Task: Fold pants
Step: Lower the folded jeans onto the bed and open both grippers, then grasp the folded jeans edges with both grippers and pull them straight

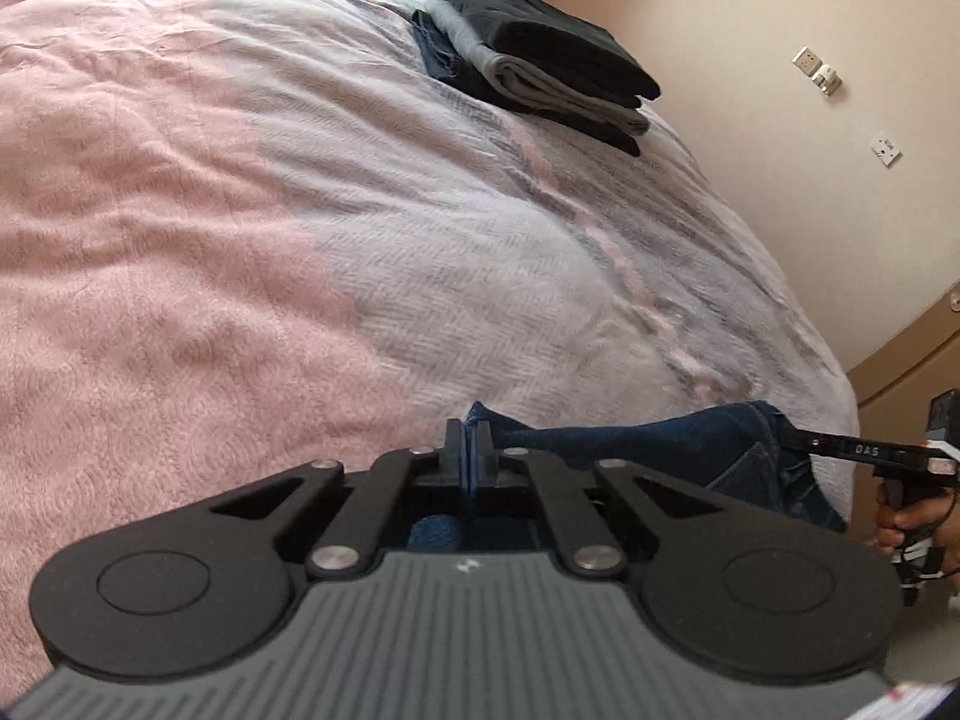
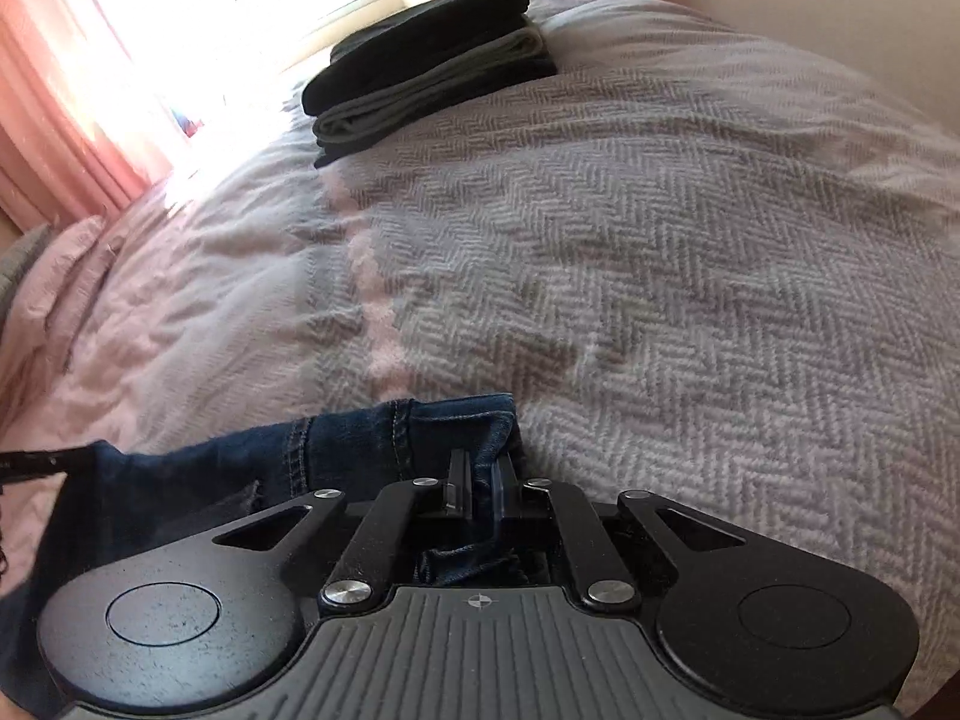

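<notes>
Dark blue jeans [image 1: 678, 444] hang stretched between both grippers over the near edge of the bed. My left gripper [image 1: 467, 438] is shut on one end of the denim. In the right wrist view, my right gripper [image 2: 480, 468] is shut on the other end of the jeans [image 2: 360, 444], where seams and a hem show. The right gripper [image 1: 786, 435] also appears at the right edge of the left wrist view, clamped on the cloth, with a hand [image 1: 906, 516] behind it. Most of the jeans hang below the grippers, out of sight.
The bed is covered by a pink and grey herringbone blanket [image 1: 300, 210]. A stack of folded dark and grey clothes [image 1: 540, 60] lies at the far side, also seen as a folded stack [image 2: 426, 54]. A beige wall with sockets [image 1: 822, 69] is on the right; a bright window with pink curtains [image 2: 66, 114] stands behind.
</notes>
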